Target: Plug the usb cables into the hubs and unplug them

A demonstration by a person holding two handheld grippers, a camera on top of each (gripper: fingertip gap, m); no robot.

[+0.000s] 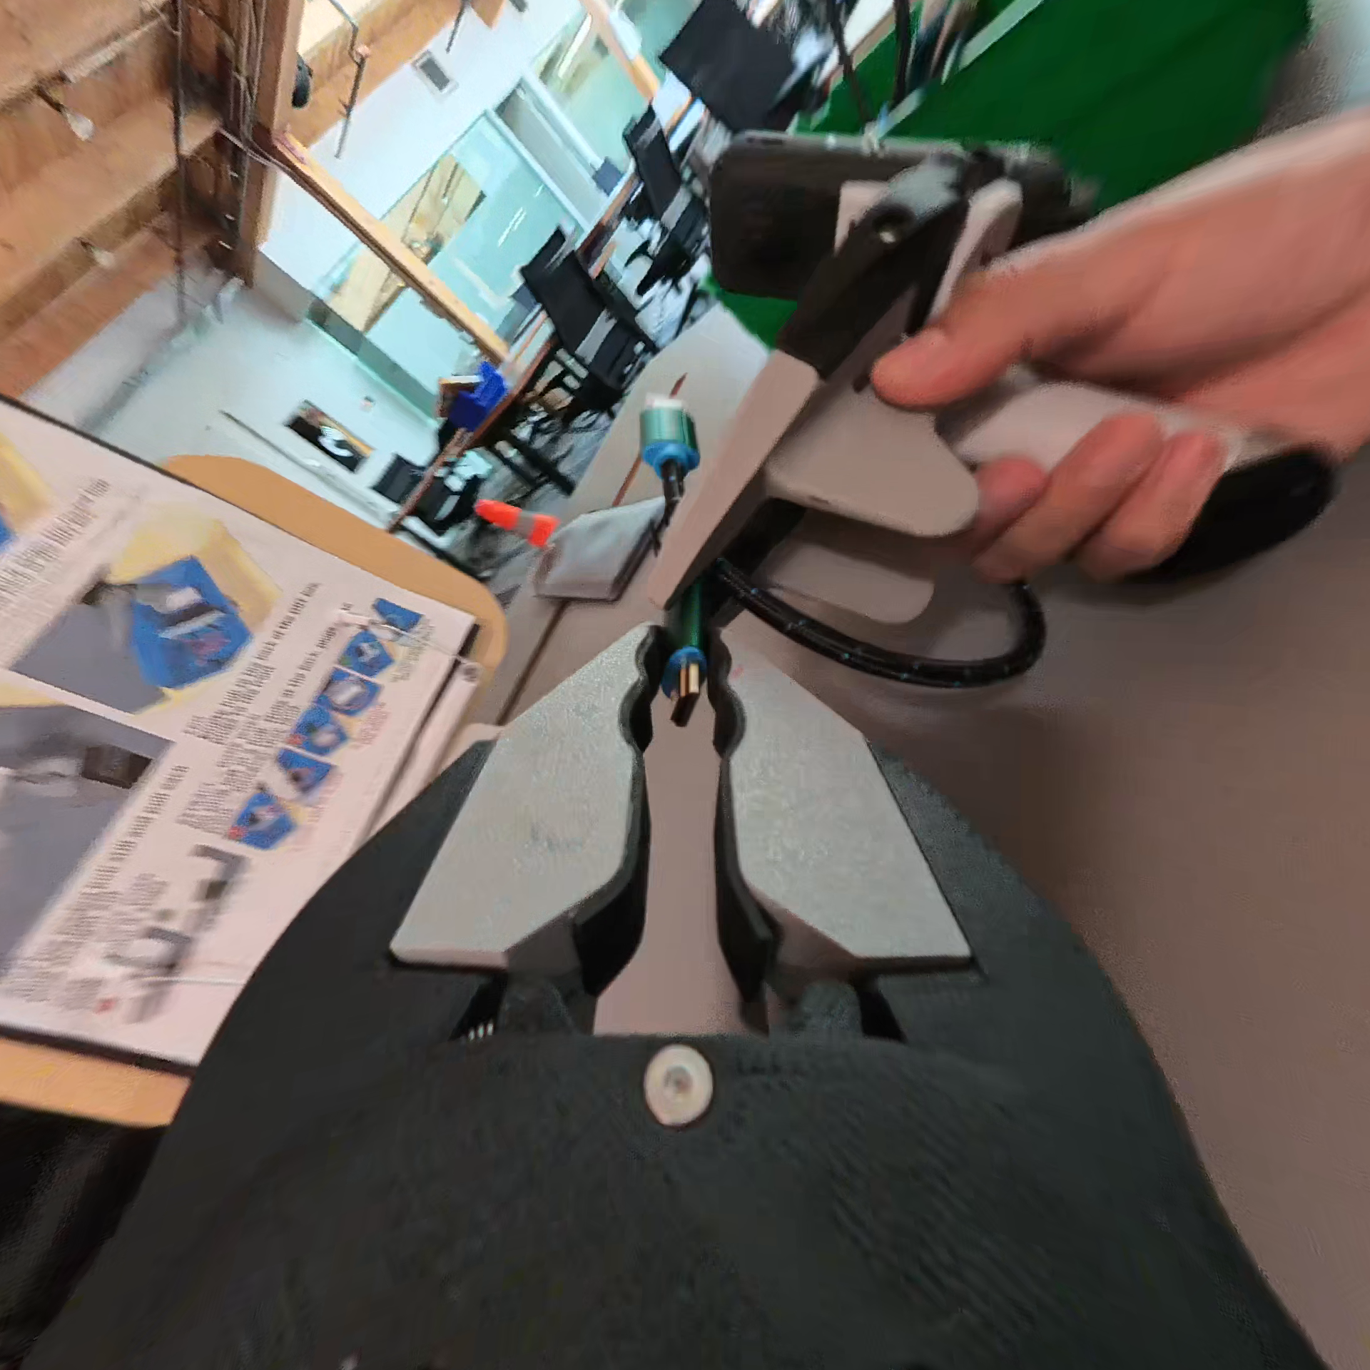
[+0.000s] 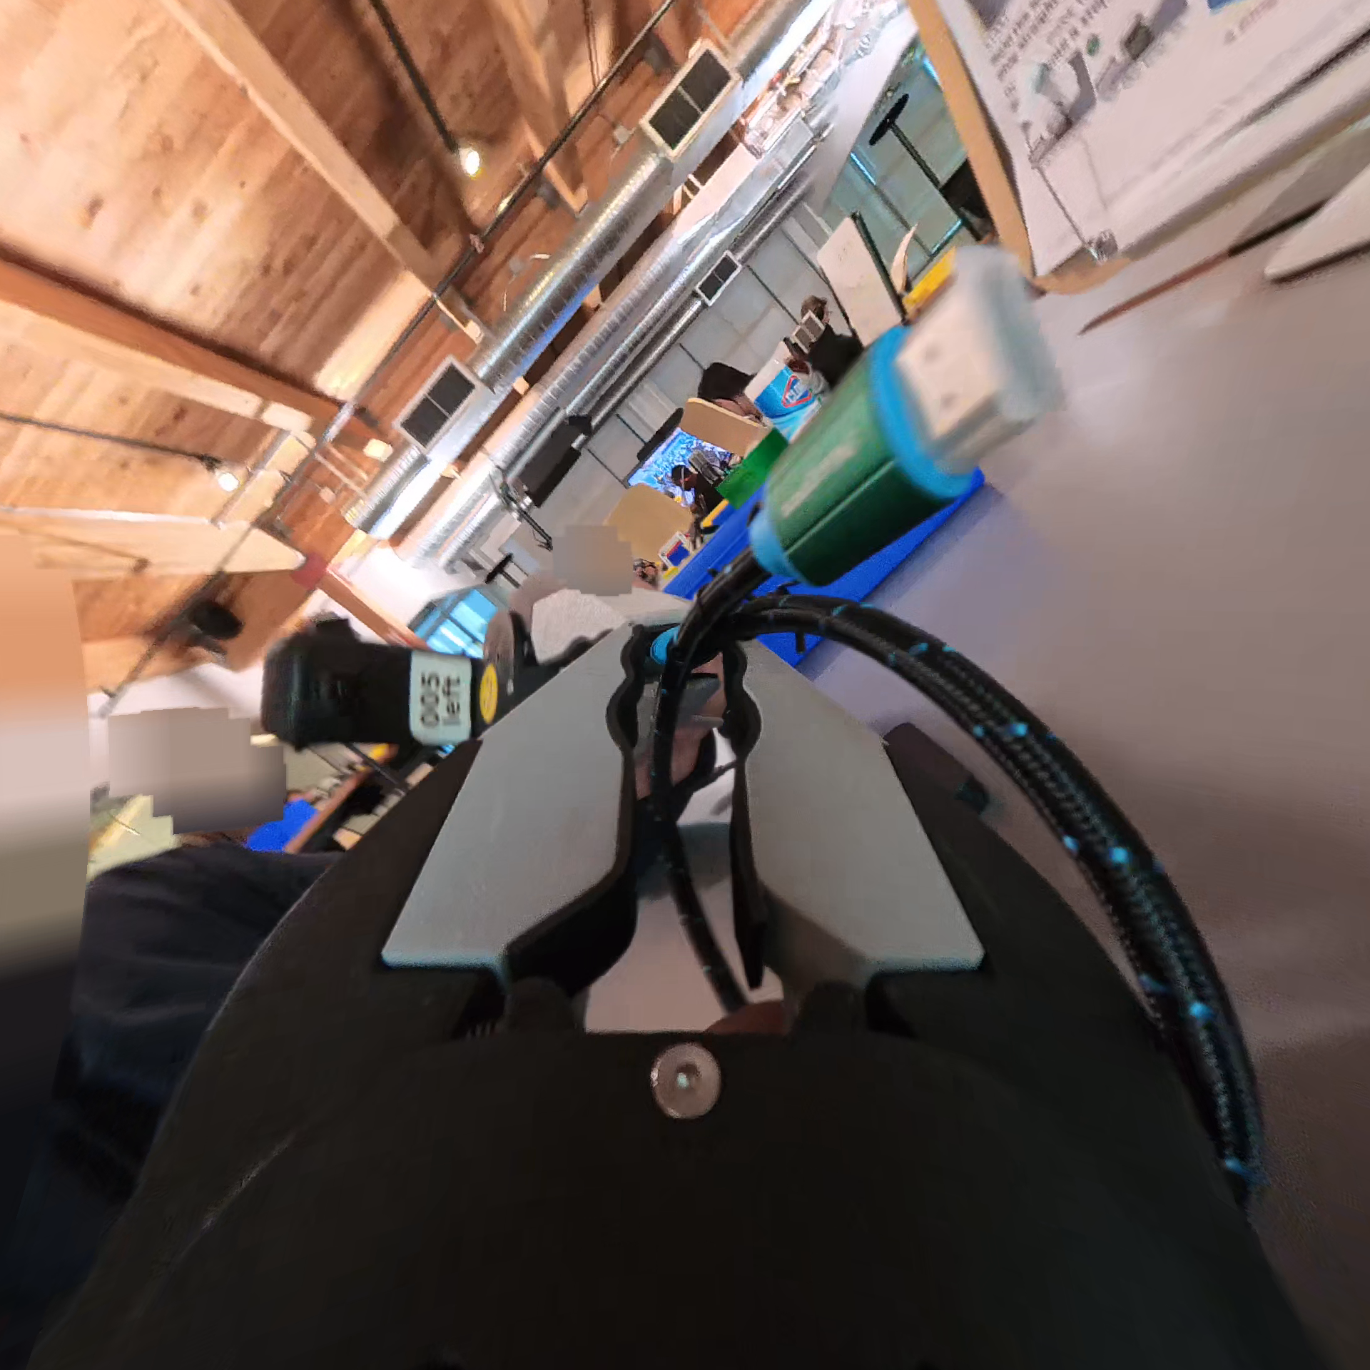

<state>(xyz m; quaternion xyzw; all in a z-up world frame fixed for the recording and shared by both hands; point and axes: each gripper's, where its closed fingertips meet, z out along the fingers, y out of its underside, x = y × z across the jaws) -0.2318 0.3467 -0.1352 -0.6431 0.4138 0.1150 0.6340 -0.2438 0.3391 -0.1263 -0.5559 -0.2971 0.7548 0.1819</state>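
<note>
Green-shelled plug (image 1: pixel 686 652) with blue collar and gold tip sits between left gripper (image 1: pixel 682 689) fingertips, jaws narrowly parted; contact unclear. Right gripper (image 2: pixel 686 686) is clamped on the black braided cable (image 2: pixel 1097 801); second green plug (image 2: pixel 882 474) projects beyond. White sticker on the far gripper, printed sheet (image 1: pixel 185 712) on the board: lettering present.

- Left claw (image 1: pixel 680 693): grey wedge-shaped fingers (image 1: pixel 548 838) with scalloped black inner pads, on a black textured body with a silver screw (image 1: pixel 677 1085) at 6 o'clock.
- Right claw (image 2: pixel 686 678): the same grey fingers, black body and silver screw (image 2: pixel 684 1079).
</note>
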